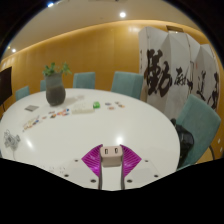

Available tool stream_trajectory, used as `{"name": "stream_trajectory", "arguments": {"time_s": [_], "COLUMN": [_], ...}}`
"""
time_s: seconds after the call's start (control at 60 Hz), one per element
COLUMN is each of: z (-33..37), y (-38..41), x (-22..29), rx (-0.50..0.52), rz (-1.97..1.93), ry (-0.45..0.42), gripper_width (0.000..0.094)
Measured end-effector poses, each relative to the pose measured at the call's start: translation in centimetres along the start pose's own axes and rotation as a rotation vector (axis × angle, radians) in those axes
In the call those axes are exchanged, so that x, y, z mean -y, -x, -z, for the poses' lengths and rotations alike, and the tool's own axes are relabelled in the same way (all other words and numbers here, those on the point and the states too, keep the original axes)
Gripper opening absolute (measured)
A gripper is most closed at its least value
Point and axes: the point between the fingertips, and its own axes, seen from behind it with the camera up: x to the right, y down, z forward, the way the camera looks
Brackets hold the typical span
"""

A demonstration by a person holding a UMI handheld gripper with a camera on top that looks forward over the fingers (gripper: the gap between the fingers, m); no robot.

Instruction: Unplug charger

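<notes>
Fingers (111,165) clamp the white charger (111,154) at 6 o'clock; judged light, rigid, slick: grip flat sides.

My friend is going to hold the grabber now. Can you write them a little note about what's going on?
Gripper: its fingers with pink pads are shut on the small white cube-shaped charger, cable hanging below it.
Place: held above the near edge of the round white table; a potted plant in a grey pot stands far across it.
Done: charger looks gripped, with no socket in view.
Left: I cannot tell whether it is unplugged; check, then set it down.
</notes>
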Motion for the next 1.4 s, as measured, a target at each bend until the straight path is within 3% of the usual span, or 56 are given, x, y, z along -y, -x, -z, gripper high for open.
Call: {"name": "stream_trajectory", "arguments": {"time_s": [0.117,0.233,0.4,0.85,1.15,1.4], "z": [-1.7,-2.4,-0.9,16.8,26.3,29.3], "y": [-1.7,-2.2,-2.7,-1.9,-2.5,-2.0], "x": [-7.1,-9.2,-7.5,-0.6,-0.8,-1.9], "rx": [-0.006,-0.025,-0.041,-0.059,-0.100,-0.094], "rz": [-0.006,-0.014,0.004,0.060,0.094,0.058], "ry": [0.163,0.177,0.140,0.030,0.001,0.017], "gripper_width": [0.0299,0.0386,0.0881,0.0868,0.0871,0.0868]}}
